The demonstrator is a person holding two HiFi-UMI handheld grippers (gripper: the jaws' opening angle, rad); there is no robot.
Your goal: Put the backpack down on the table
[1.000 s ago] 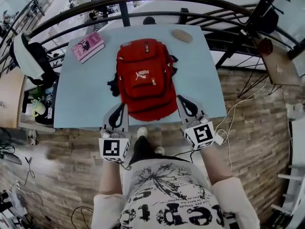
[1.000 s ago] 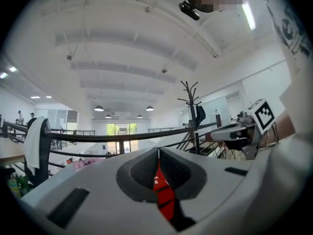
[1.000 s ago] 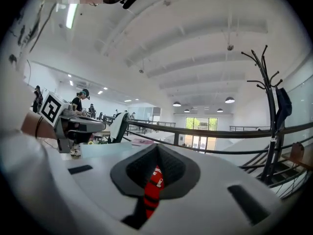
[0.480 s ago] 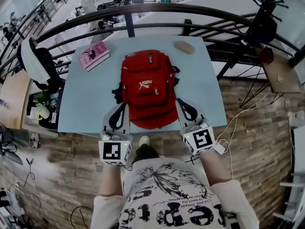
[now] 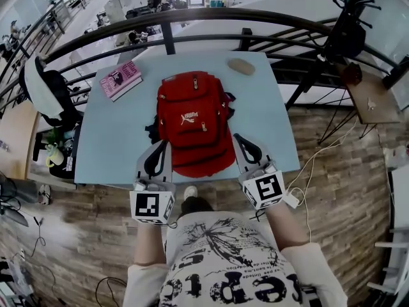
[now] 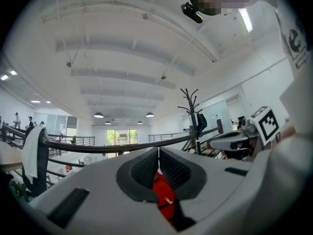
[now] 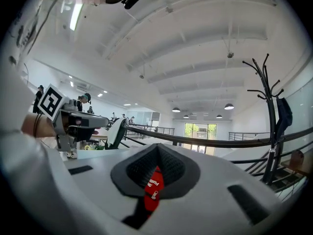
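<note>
A red backpack (image 5: 195,123) lies flat on the pale blue table (image 5: 115,139), front pocket up, its bottom end near the front edge. My left gripper (image 5: 163,144) is shut, with its tip close beside the pack's lower left side. My right gripper (image 5: 238,138) is shut too, close by the lower right side. I cannot tell whether either tip touches the fabric. In the left gripper view the closed fingertips (image 6: 158,151) meet above a strip of the red backpack (image 6: 164,199). The right gripper view shows the same: the backpack (image 7: 152,192) below the joined tips (image 7: 157,146).
A pink book (image 5: 120,80) lies at the table's far left corner and a tan oval object (image 5: 242,66) at the far right. A black railing (image 5: 192,18) curves behind the table. A chair with a white garment (image 5: 41,88) stands left, a coat stand (image 5: 345,37) right.
The backpack has stayed lying on the table. Both grippers remain shut at its sides and have risen slightly; the head view has shifted a little.
</note>
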